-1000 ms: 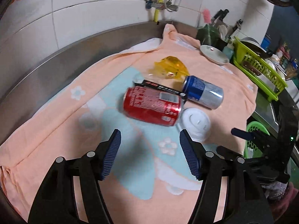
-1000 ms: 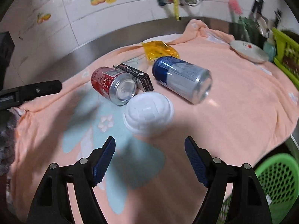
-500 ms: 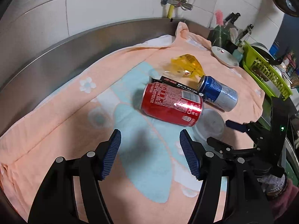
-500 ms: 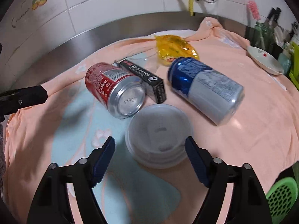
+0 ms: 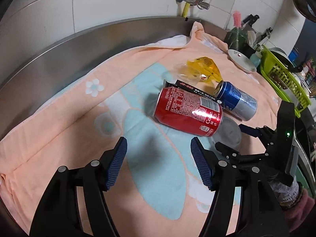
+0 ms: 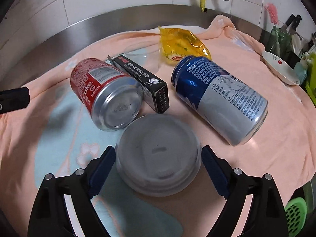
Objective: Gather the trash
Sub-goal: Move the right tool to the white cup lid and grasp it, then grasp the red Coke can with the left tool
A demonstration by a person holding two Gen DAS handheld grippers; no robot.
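jaws on your right gripper [image 6: 158, 169] have just been opening and now stand spread, with the white plastic lid [image 6: 158, 156] sitting between them; the pads flank its rim on both sides and, as far as the view shows, do not yet press on it. the lid lies flat on the peach towel [image 6: 266, 148] that covers the bench, round, so it has no long axis to line up with; it lies dead ahead and low between your right fingers. your right hand is the nearer one by far. just beyond the lid's far left edge lies the red can [image 6: 104, 92] on its side, with the black box [image 6: 142, 81] leaning against it and the blue can [image 6: 219, 98] off to the right. your left gripper [image 5: 159, 162] hangs spread and empty, short of the red can, whose long axis runs crosswise to those jaws.
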